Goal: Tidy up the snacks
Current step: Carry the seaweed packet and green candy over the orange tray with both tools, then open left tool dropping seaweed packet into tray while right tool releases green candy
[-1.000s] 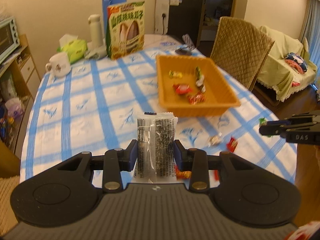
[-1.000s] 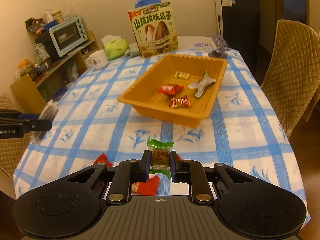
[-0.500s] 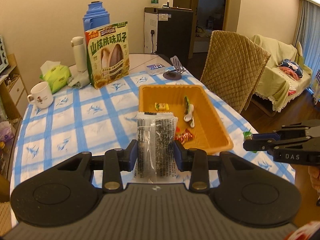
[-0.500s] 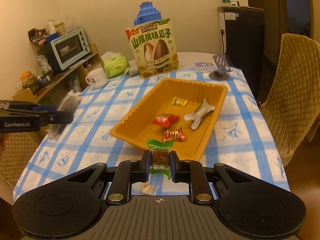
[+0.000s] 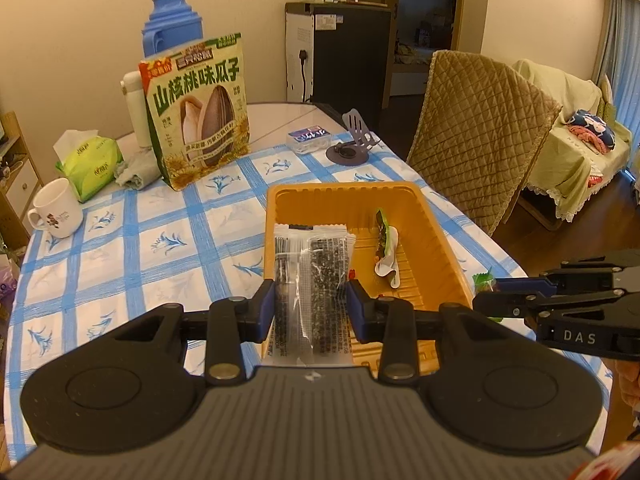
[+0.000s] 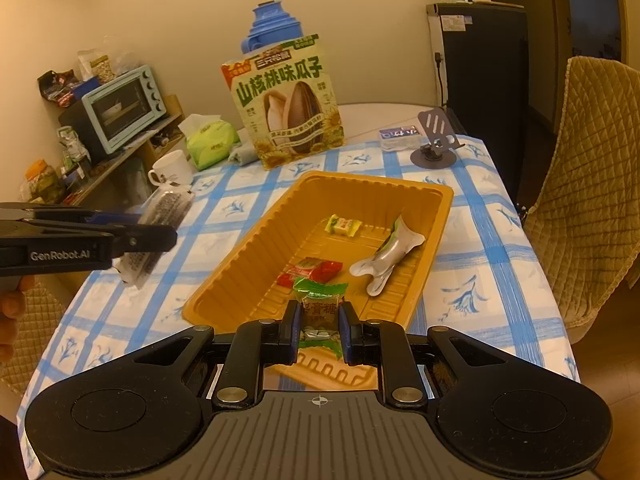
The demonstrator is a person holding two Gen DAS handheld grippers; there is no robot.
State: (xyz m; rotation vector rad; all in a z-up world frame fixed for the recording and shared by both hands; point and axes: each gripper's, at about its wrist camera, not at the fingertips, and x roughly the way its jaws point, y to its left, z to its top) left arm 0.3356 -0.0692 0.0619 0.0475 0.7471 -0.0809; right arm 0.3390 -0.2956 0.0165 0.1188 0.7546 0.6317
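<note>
Left wrist view: the left tool is gripping a clear snack packet above the near end of the orange tray.

The right tool is pinching a green candy over the tray's near rim, while a red packet, a yellow candy and a silver wrapper are lying inside. The tray is sitting on the blue-checked worktop, with a sunflower seed bag standing behind it.

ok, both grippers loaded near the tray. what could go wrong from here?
1. The left gripper and right gripper are close together by the tray; they may collide.
2. The seaweed pack is long; it may catch the rim.
3. The candy may land outside.
</note>
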